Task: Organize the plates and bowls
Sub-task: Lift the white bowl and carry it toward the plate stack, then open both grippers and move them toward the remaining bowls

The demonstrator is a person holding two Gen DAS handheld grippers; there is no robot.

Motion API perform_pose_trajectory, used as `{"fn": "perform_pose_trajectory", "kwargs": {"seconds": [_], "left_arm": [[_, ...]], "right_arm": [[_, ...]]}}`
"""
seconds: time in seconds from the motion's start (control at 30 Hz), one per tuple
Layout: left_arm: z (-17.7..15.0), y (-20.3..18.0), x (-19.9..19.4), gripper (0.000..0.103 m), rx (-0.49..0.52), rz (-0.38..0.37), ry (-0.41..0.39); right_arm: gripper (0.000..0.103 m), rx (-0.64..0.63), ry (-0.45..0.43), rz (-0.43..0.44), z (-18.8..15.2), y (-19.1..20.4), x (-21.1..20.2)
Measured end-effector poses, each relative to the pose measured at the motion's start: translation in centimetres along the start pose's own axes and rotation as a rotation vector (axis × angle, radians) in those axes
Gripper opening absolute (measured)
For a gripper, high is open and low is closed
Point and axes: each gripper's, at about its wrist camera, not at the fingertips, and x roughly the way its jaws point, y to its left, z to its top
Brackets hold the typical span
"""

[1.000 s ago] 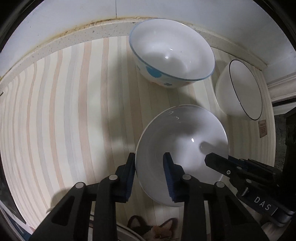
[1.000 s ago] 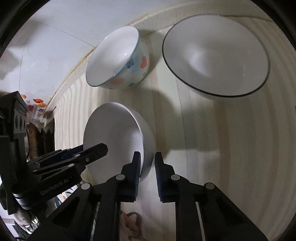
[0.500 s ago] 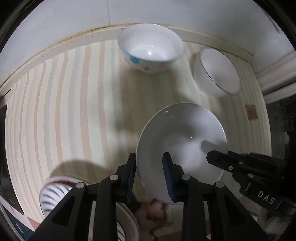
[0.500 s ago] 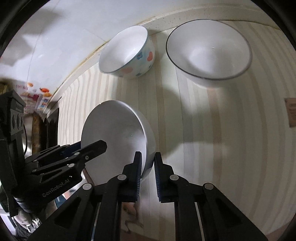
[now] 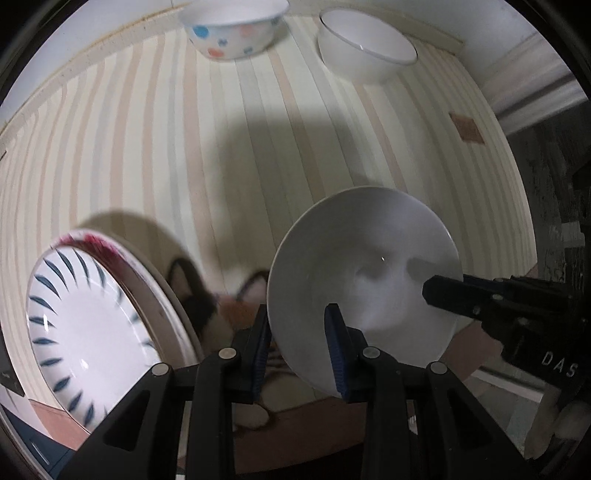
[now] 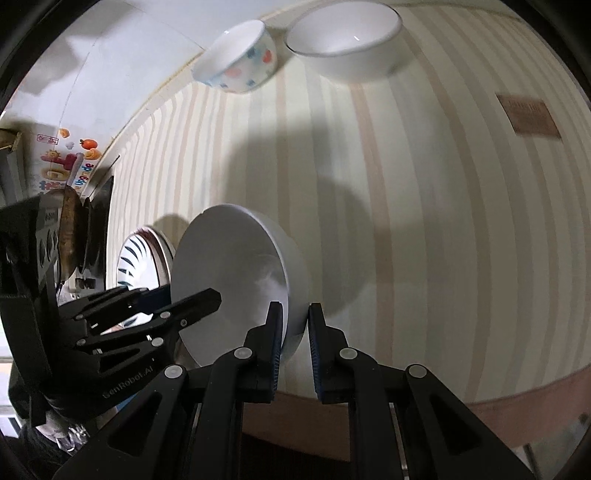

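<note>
Striped plate: I see it at the worktop's near left edge, blue dashes round its rim; the left wrist view shows nearly all of it, the right wrist view only a sliver behind the plain bowl.
Left gripper: my left claw pinches the near rim of the plain white bowl, one pad inside, one outside.
Plain white bowl: held clear of the striped worktop over its near edge, tilted; its shadow falls on the stripes behind.
Right gripper: my right claw is pressed onto the bowl's opposite rim.
Spotted bowl: at the far edge, upright.
Dark-rimmed white bowl: just right of it, apart.
Brown label: towards the right edge.
Colourful sticker: only the right wrist view shows it, on the wall at left.
</note>
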Motion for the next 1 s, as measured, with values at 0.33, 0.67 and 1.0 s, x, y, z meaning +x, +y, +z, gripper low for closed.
{"fn": "perform_pose_trajectory", "kwargs": {"seconds": [0.33, 0.67, 1.0], "left_arm": [[-0.8, -2.1, 2.1, 0.026, 0.024, 0.034, 0.023], [-0.7, -2.0, 0.4, 0.026, -0.004, 0.043, 0.023], [7.7, 0.4, -6.9, 0.030, -0.115, -0.020, -0.145]], "right_arm": [[0.015, 0.032, 0.027, -0.007, -2.2, -1.7, 1.1], [0.016, 0.035, 0.045, 0.012, -0.9, -1.7, 1.3], [0.037, 0.111, -0.119, 0.109, 5.2, -4.2, -7.0]]}}
